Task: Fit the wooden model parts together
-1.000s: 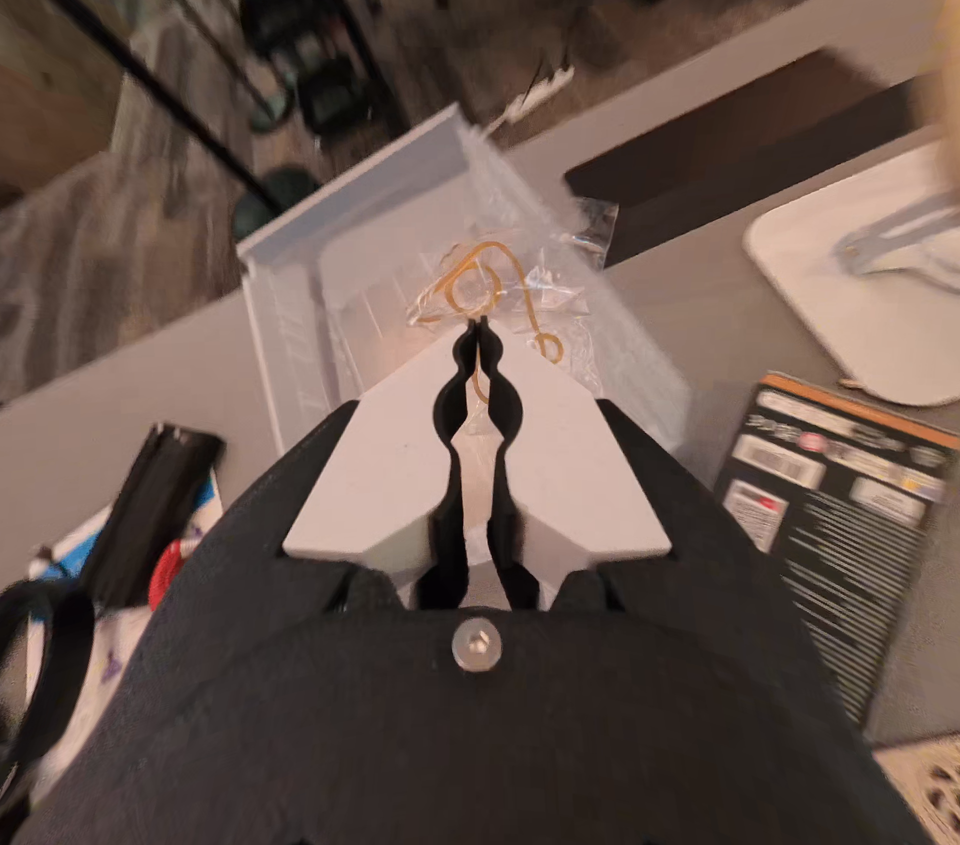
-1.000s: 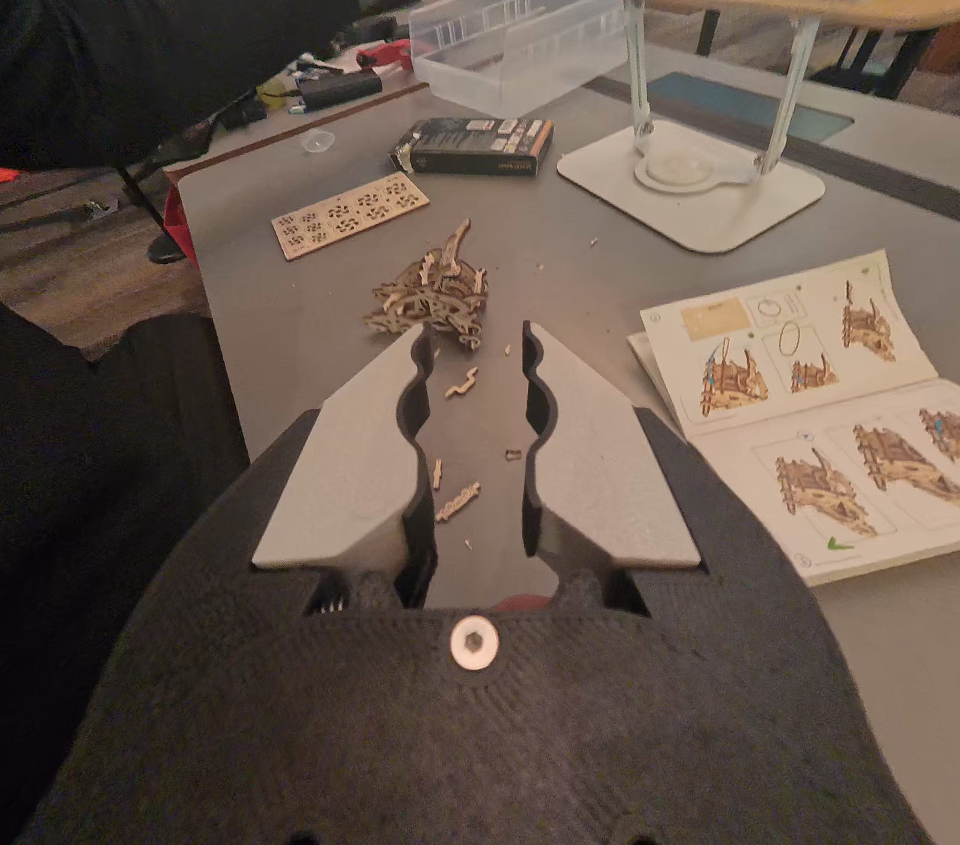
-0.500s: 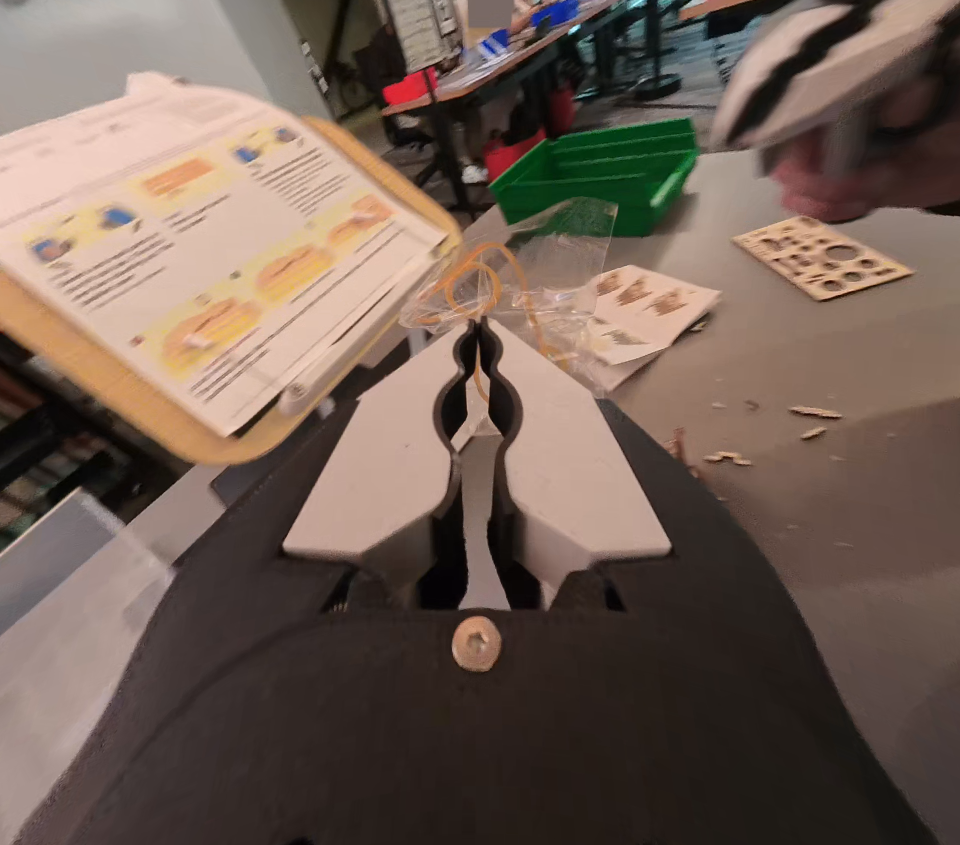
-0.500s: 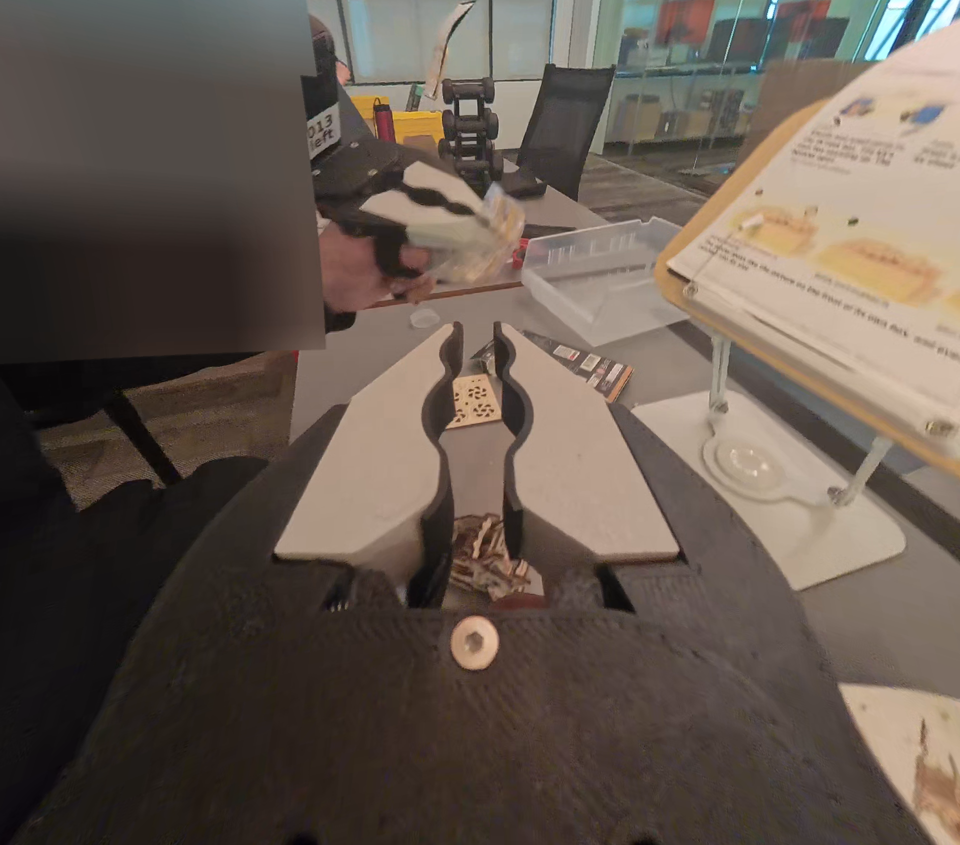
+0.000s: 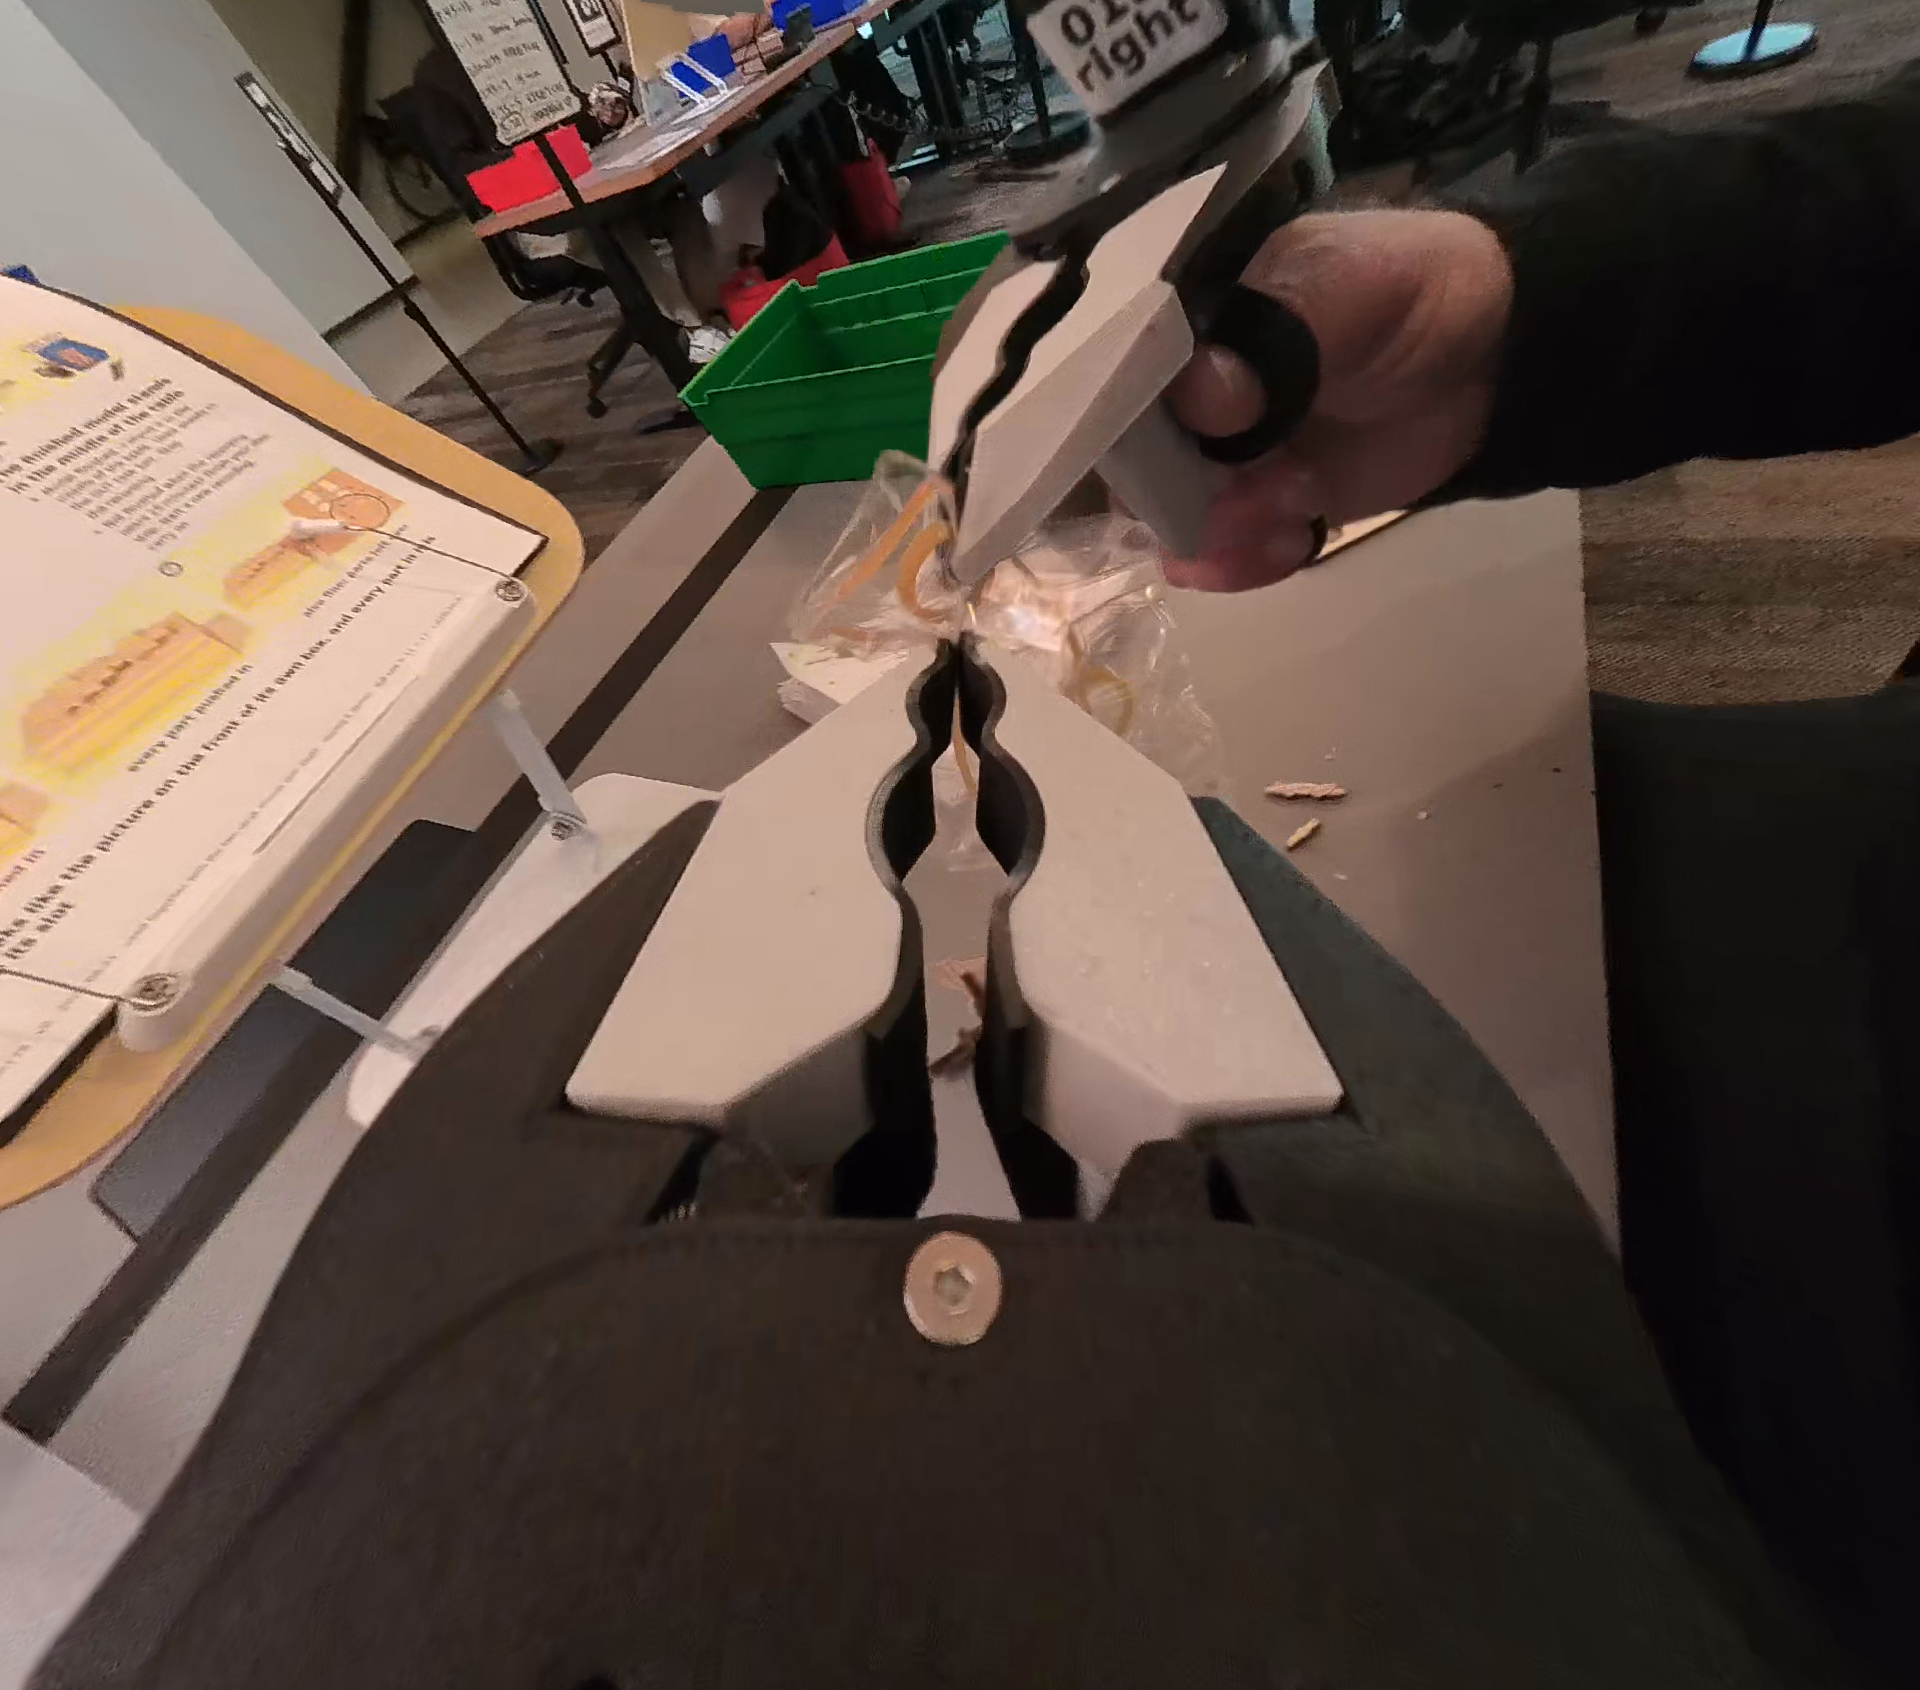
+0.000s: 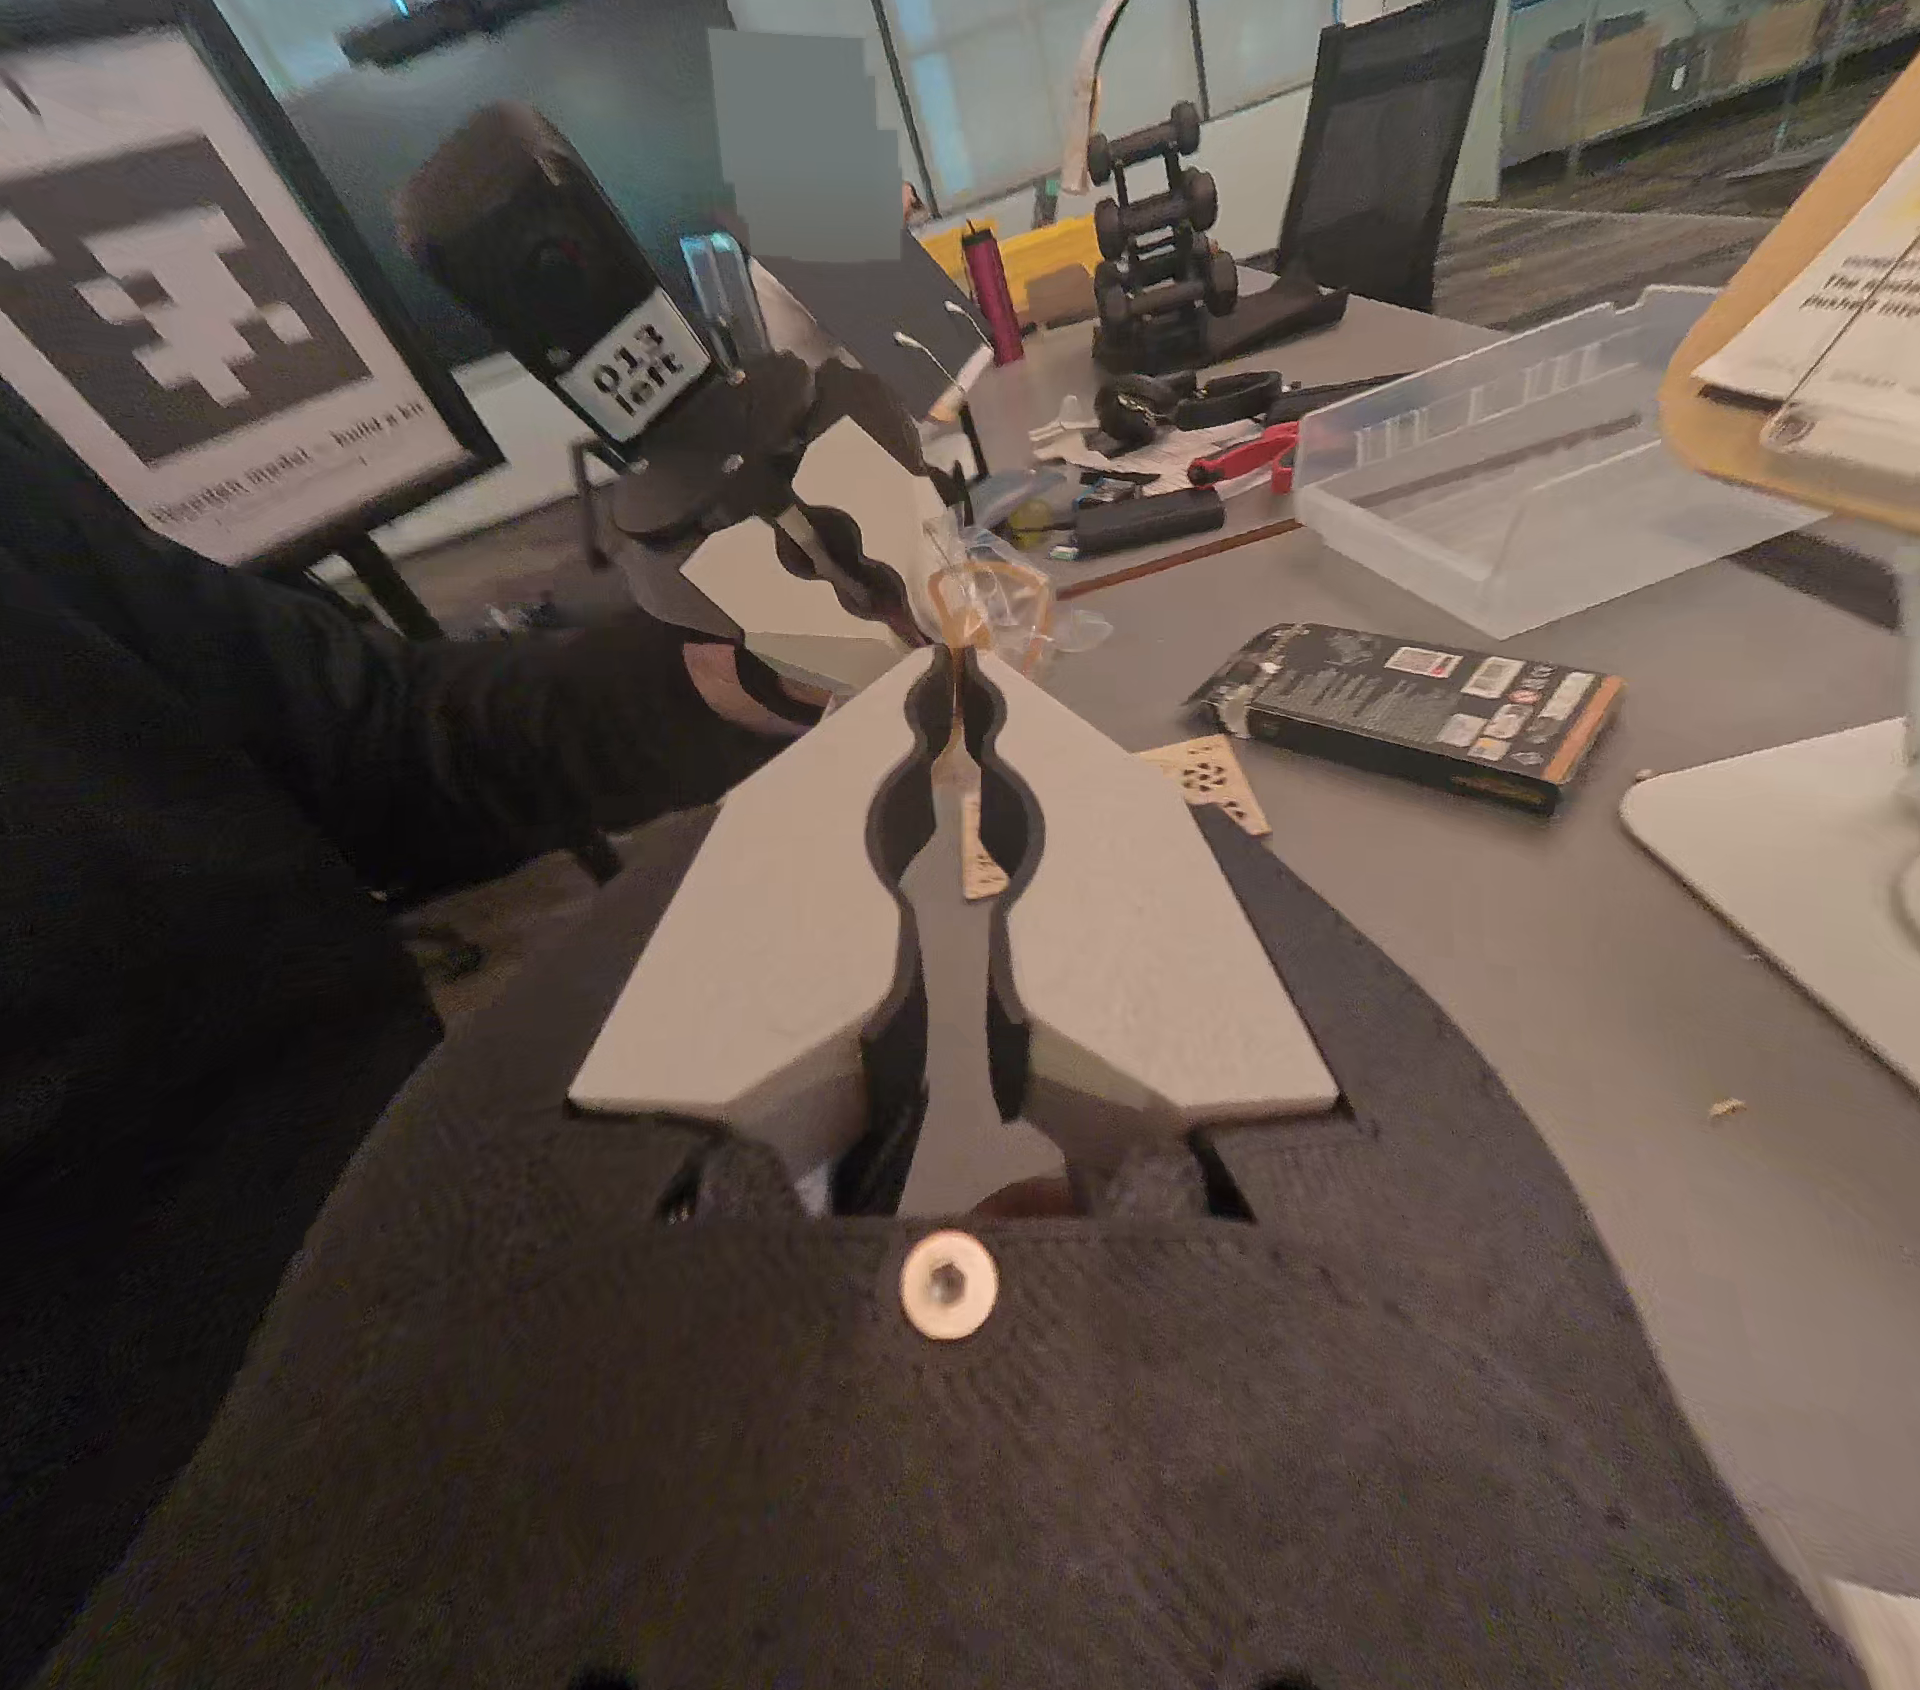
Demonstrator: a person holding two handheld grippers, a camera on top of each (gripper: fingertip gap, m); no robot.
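Observation:
A small clear plastic bag with yellow rubber bands inside hangs in the air between both grippers. My left gripper is shut on one edge of the bag. My right gripper comes in from the upper right, held by a hand, and is shut on the bag's top. In the right wrist view my right gripper pinches the bag, with a yellow band running down between its fingers, and my left gripper meets it tip to tip. A perforated wooden sheet lies on the table below.
An instruction sheet on a tilted wooden stand is at the left, with its white base on the grey table. A green bin, a clear plastic tray and a black box sit farther off. Wood scraps lie on the table. The grippers are tip to tip, or close to it.
My left gripper swung away from the clear tray with the bag and held it up. My right gripper rose from the table, closed in and shut on the bag.

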